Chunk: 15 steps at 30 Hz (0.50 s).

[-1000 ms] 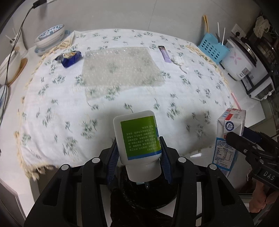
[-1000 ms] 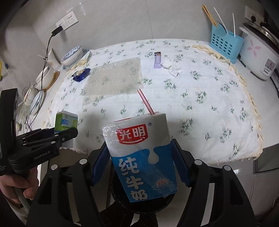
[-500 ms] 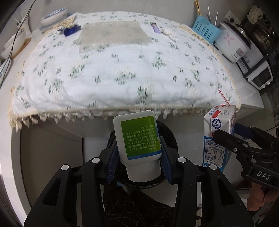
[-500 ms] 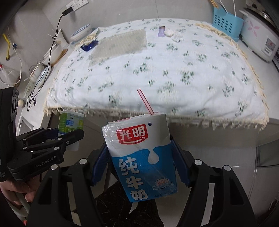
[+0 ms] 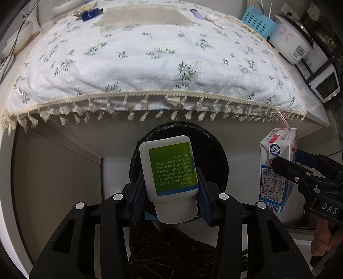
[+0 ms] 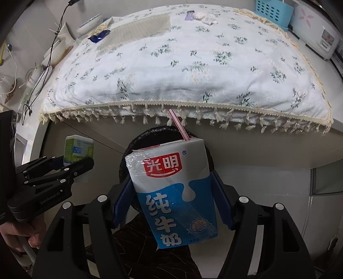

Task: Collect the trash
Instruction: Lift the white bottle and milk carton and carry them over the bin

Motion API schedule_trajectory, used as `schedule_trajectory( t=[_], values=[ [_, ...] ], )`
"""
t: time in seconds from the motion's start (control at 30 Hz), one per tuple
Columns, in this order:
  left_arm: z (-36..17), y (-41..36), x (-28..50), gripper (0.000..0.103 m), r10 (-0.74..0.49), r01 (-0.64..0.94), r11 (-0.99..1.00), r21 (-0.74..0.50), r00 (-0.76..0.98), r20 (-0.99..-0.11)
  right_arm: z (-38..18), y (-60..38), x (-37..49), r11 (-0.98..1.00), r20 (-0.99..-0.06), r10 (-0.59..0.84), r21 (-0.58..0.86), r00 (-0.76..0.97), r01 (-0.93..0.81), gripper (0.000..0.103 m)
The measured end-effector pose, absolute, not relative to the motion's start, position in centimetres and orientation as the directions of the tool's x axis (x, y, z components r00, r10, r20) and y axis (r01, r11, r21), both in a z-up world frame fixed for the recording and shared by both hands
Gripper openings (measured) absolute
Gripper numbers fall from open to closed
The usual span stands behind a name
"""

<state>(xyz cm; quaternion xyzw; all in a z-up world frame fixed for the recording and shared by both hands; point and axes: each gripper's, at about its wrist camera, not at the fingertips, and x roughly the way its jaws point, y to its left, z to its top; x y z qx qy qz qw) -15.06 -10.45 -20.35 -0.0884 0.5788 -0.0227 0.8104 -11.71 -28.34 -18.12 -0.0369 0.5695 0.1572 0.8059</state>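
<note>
My left gripper is shut on a white bottle with a green label, held cap toward the camera. Directly below it is a round bin lined with a black bag. My right gripper is shut on a blue and white milk carton with a pink straw, over the same black bin. The left wrist view shows the carton and right gripper at the right edge. The right wrist view shows the bottle at the left.
A table with a white floral cloth and a tasselled edge lies just beyond the bin. On it at the back are a bubble wrap sheet, a blue wrapper, a purple packet and crumpled tissue. A rice cooker stands right.
Both grippers have drawn back from over the table and sunk below its edge, to hang above the black bin. The bottle and the carton stay held.
</note>
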Motion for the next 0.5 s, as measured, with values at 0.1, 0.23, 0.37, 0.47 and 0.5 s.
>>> schedule_trajectory(
  t=[0.1,0.23,0.37,0.47,0.5],
  values=[
    [-21.5,-10.6,-15.2,0.043,-0.144,-0.07,0.982,-0.176,0.321,-0.936,-19.4,-28.3,-11.6,0.95,-0.935,0.202,0.115,0.292,-0.292,0.065],
    [-22.8,-11.2,-15.0,0.043,-0.139,-0.06,0.984,-0.166,0.317,-0.938,-21.0,-28.5,-11.4,0.951,-0.939,0.205,0.124,0.275,-0.283,0.065],
    [-24.0,-12.1,-14.5,0.043,-0.134,-0.052,0.986,-0.156,0.303,-0.944,-21.8,-28.8,-11.4,0.951,-0.938,0.208,0.127,0.278,-0.282,0.065],
    [-24.9,-12.7,-14.0,0.043,-0.135,-0.042,0.987,-0.154,0.295,-0.946,-22.3,-29.3,-11.5,0.957,-0.94,0.198,0.124,0.276,-0.264,0.065],
    [-25.1,-13.0,-13.9,0.043,-0.135,-0.04,0.987,-0.153,0.29,-0.947,-22.4,-29.6,-11.5,0.959,-0.942,0.194,0.122,0.275,-0.257,0.065]
  ],
)
